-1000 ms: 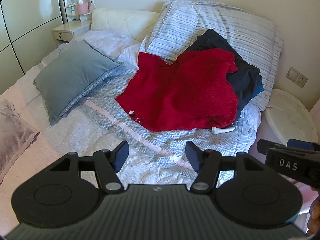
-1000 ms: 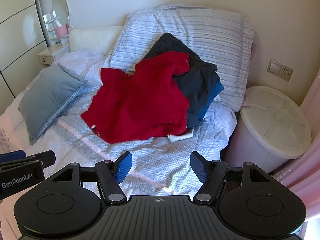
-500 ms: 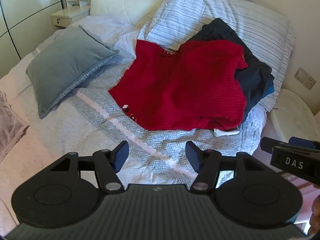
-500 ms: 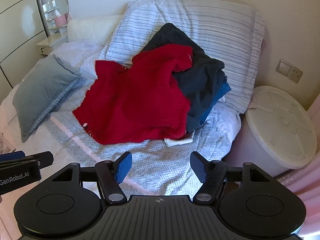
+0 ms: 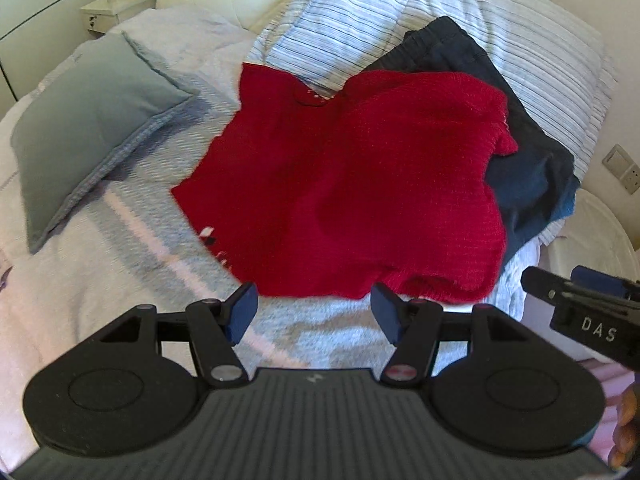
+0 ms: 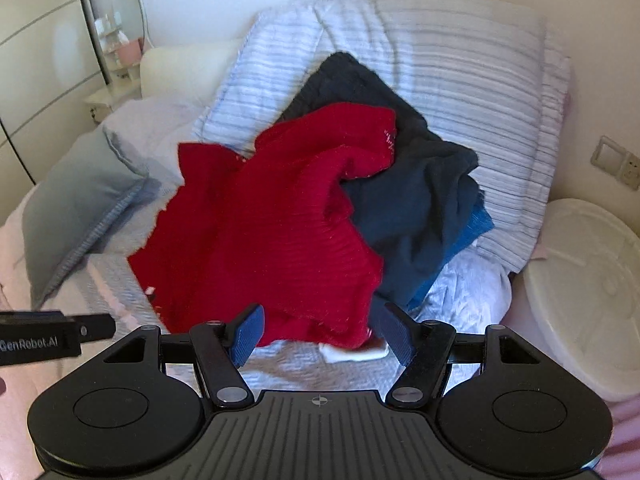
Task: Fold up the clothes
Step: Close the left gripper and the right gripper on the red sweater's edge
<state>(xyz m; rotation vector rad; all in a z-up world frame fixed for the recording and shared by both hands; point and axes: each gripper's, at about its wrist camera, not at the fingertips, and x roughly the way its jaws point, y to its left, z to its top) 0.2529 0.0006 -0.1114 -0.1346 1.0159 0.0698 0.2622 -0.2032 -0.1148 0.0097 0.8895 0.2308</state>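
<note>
A red knit sweater (image 5: pixel 352 184) lies spread and rumpled on the bed, partly over a dark navy garment (image 5: pixel 528 160) and a blue one (image 6: pixel 468 236). A small white cloth (image 6: pixel 352 354) peeks out under its near hem. My left gripper (image 5: pixel 314 312) is open and empty, just short of the sweater's near hem. My right gripper (image 6: pixel 320 332) is open and empty, with its fingertips at the sweater's near right corner (image 6: pixel 312 320). The right gripper also shows at the right edge of the left wrist view (image 5: pixel 580 312), and the left gripper at the left edge of the right wrist view (image 6: pixel 52 336).
A grey-blue cushion (image 5: pixel 88 136) lies to the left. A large striped pillow (image 6: pixel 440 92) leans on the wall behind the clothes. A white round lidded bin (image 6: pixel 584 280) stands right of the bed. A nightstand (image 5: pixel 116 12) is at the far left.
Both grippers have moved forward toward the red sweater, which now fills more of each view. Both stay open. The clothes have not moved.
</note>
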